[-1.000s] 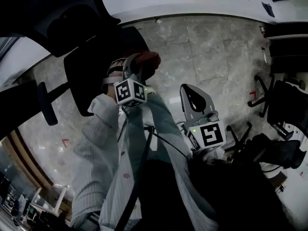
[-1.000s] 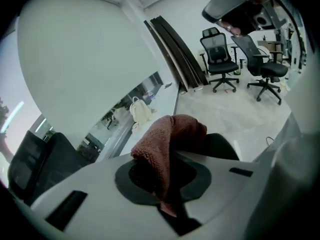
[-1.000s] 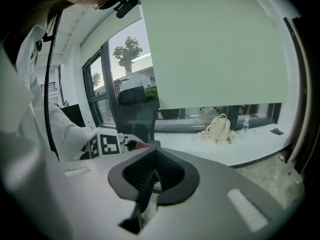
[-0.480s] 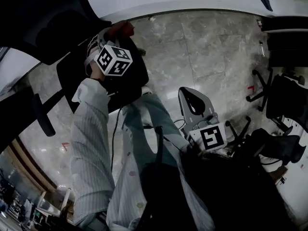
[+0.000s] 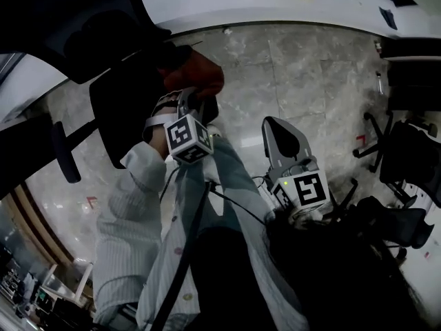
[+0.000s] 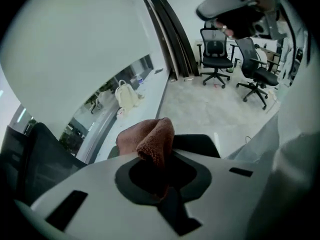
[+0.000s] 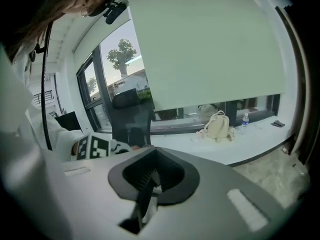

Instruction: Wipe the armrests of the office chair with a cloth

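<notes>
Shift: since half a second ago the left gripper (image 6: 159,169) has been pulling back from the far end of the chair toward the person's body, carrying the cloth with it. The right gripper has hardly been moving.
Left jaws: clenched on a fold of the rust-brown terry cloth (image 6: 148,136), which is bunching up above them.
Right jaws: the right gripper (image 7: 150,184) is pressing its ribbed pads together on nothing, idling low beside the person's lap.
Just beyond the cloth: a flat black pad (image 6: 197,145) is lying right behind it. It looks like the armrest being wiped, though I cannot tell whether the cloth is touching it.
Chair: the black office chair (image 5: 127,109) is standing on the marble floor (image 5: 310,67), with its other armrest (image 5: 67,150) well apart to the left.
Likely step: mid-stroke, wiping back and forth.
Risk – grip: only a fold is being pinched, so dragging hard could be pulling the cloth free.
Risk – chair: nothing is steadying it, so a firm push could be swivelling or rolling it away.
Risk – jaws: tilting down could be scraping hard plastic on the pad.
</notes>
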`<state>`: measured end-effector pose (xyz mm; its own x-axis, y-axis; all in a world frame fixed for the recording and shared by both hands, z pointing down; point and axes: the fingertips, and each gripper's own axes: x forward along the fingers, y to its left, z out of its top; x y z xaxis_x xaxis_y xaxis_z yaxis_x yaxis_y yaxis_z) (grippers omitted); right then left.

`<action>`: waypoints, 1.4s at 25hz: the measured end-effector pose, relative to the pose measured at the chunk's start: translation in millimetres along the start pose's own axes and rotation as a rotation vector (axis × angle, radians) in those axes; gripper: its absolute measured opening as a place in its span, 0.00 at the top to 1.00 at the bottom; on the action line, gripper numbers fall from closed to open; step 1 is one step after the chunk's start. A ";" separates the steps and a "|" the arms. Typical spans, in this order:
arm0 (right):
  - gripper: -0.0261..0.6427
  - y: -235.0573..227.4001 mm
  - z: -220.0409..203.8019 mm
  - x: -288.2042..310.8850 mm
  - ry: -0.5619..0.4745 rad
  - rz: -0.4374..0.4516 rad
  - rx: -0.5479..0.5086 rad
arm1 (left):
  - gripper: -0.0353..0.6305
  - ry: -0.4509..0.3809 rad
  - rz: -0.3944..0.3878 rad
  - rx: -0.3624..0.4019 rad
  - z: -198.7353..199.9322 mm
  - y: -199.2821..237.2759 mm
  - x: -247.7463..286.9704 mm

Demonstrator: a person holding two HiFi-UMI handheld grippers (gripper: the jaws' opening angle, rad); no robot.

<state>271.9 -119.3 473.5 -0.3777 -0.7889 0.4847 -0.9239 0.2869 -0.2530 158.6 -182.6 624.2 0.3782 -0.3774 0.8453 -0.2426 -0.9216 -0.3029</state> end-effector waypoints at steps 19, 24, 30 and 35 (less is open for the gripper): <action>0.96 37.9 -21.5 20.9 0.056 0.111 -0.074 | 0.89 0.023 0.024 -0.355 -29.8 78.5 22.6; 0.96 33.7 -23.2 51.4 0.076 0.131 -0.091 | 0.89 0.081 0.104 -0.400 -31.3 117.6 40.4; 0.96 33.8 -12.2 66.3 0.059 0.142 -0.107 | 0.90 0.074 0.041 -0.371 -17.6 72.8 26.1; 0.96 41.6 -8.2 61.3 0.042 0.162 -0.110 | 0.90 0.064 -0.076 -0.294 -10.8 7.3 -6.0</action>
<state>209.8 -151.3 499.6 -0.5222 -0.7047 0.4802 -0.8509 0.4680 -0.2386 145.0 -186.0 621.6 0.3509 -0.2932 0.8893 -0.4674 -0.8778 -0.1050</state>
